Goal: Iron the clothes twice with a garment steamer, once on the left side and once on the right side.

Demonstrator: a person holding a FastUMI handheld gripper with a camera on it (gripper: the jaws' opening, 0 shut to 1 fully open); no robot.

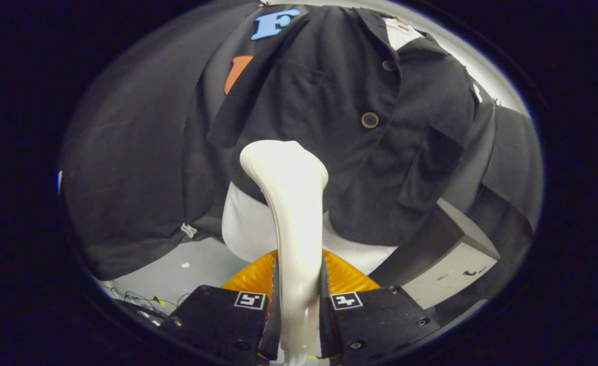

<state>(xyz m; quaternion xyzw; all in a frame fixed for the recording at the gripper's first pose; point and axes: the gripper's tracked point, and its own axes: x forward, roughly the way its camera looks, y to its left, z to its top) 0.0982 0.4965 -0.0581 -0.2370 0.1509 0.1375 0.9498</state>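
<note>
A cream-white garment steamer (291,213) stands up between my fingers, with my gripper (298,300) shut on its handle. Its rounded head (283,160) rests against the lower left front of a black buttoned shirt (329,101) that hangs just beyond the fingers. Two brown buttons (369,120) run down the shirt's placket, to the right of the head. A white under-layer (248,229) shows below the shirt's hem, behind the steamer's neck.
An orange ribbed part (250,277) sits just behind the fingers, on both sides of the steamer's handle. A white box-like stand (451,272) is at the lower right. Grey floor (187,264) with thin cables (136,297) lies at the lower left.
</note>
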